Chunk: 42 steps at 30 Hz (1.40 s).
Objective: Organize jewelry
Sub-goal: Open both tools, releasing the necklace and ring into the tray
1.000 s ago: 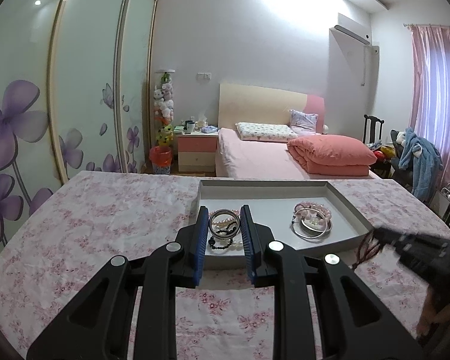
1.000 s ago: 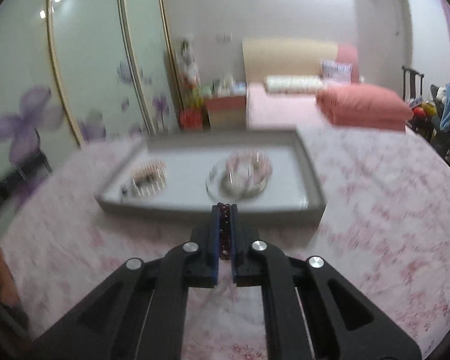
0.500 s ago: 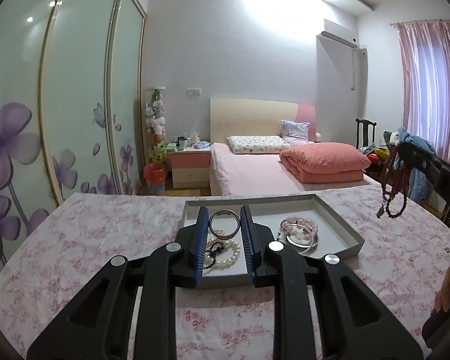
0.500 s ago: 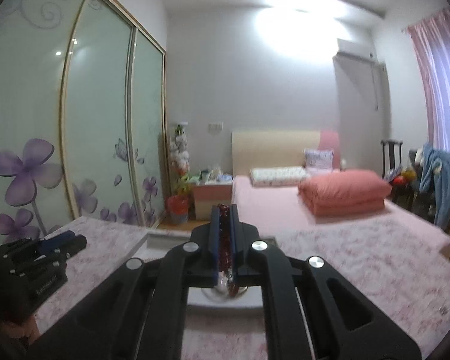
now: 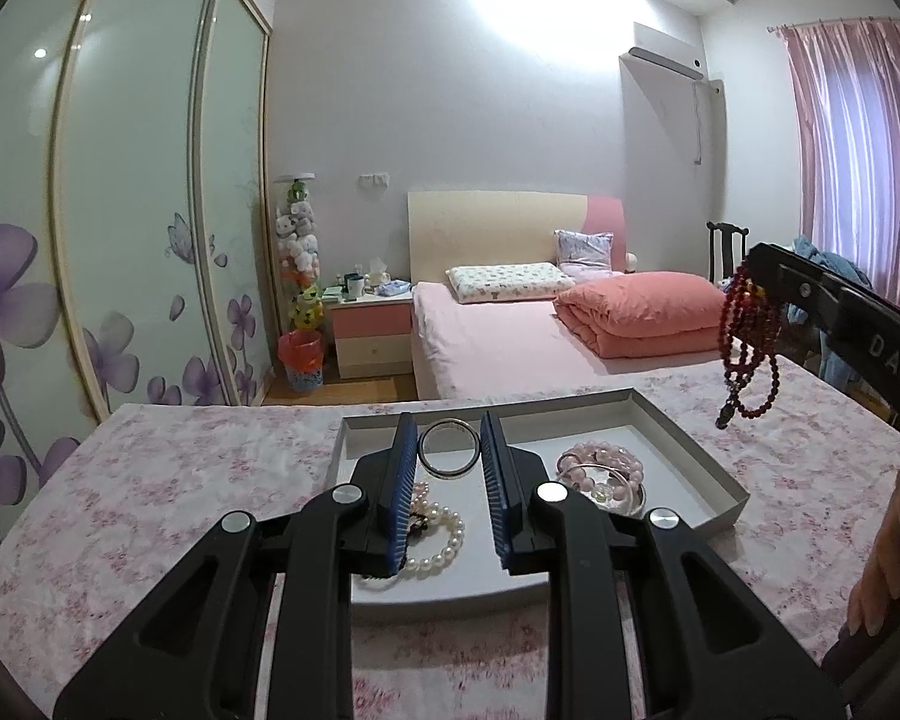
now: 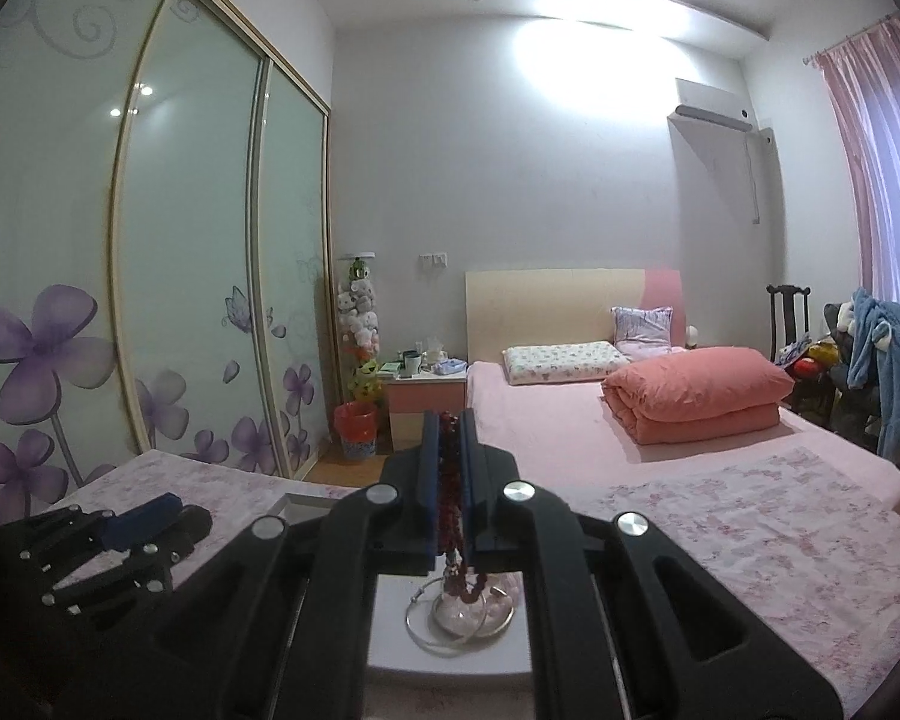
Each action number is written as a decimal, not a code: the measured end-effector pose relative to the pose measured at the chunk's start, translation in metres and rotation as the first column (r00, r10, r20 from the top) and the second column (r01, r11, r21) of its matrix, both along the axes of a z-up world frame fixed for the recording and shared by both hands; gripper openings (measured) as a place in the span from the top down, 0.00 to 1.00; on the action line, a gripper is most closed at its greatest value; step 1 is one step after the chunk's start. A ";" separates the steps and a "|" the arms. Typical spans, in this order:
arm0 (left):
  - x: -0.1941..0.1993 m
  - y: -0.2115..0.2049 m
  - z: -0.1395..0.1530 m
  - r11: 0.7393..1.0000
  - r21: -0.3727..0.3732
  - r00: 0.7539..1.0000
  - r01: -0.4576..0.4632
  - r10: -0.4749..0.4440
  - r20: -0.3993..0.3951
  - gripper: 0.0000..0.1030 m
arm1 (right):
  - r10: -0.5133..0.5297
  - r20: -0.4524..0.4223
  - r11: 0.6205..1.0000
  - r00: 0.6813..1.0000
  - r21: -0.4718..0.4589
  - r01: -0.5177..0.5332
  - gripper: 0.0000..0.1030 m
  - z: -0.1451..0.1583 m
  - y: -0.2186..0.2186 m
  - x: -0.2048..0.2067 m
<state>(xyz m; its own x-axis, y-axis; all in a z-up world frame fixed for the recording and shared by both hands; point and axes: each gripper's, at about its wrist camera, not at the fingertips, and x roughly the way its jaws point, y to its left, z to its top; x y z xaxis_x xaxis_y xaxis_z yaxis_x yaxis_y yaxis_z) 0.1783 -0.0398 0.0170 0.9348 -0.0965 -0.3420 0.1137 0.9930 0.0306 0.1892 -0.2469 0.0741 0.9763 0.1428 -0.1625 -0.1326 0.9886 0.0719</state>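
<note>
On the flowered tablecloth [image 5: 150,480] stood a shallow grey tray [image 5: 699,456] holding a pearl bracelet [image 5: 435,531], a metal bangle [image 5: 450,450] and a pink bead bracelet [image 5: 600,468] lying on thin silver hoops. The right gripper [image 6: 448,438] was raised above the tray's right side, its body bearing the white letters "DAS" in the left wrist view; the rest of the marking ran out of frame. Its blue pads were clenched on a dark red bead strand [image 5: 747,342], which hung free over the tablecloth beyond the tray's right rim. The left gripper [image 5: 449,480] hovered over the tray's near end, jaws parted and holding nothing. Compared with a second earlier, the strand had been lifted from near table level to well above the tray. The left gripper had risen slightly, its gap unchanged.
</note>
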 end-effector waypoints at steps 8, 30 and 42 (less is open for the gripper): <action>0.047 -0.001 -0.024 1.000 -0.016 0.996 -0.003 0.002 -0.095 0.78 | 0.026 -0.127 0.999 0.992 0.034 -0.022 0.93 -0.030 -0.002 0.054; 0.013 0.057 0.002 0.988 -0.129 0.991 -0.085 0.071 -0.112 0.62 | 0.041 -0.223 0.987 0.974 0.158 -0.005 0.51 -0.026 -0.033 0.021; -0.073 0.072 -0.001 0.990 -0.096 0.990 -0.106 0.096 -0.100 0.26 | 0.006 -0.217 1.000 0.976 0.005 -0.005 0.11 -0.026 -0.006 -0.077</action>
<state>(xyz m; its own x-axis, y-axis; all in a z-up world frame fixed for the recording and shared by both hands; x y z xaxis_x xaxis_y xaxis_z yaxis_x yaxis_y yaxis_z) 0.1051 0.0320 0.0160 0.9054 -0.0416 -0.4224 0.0102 0.9970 -0.0763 0.1121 -0.2531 0.0485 0.9171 0.1493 -0.3697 -0.1188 0.9875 0.1039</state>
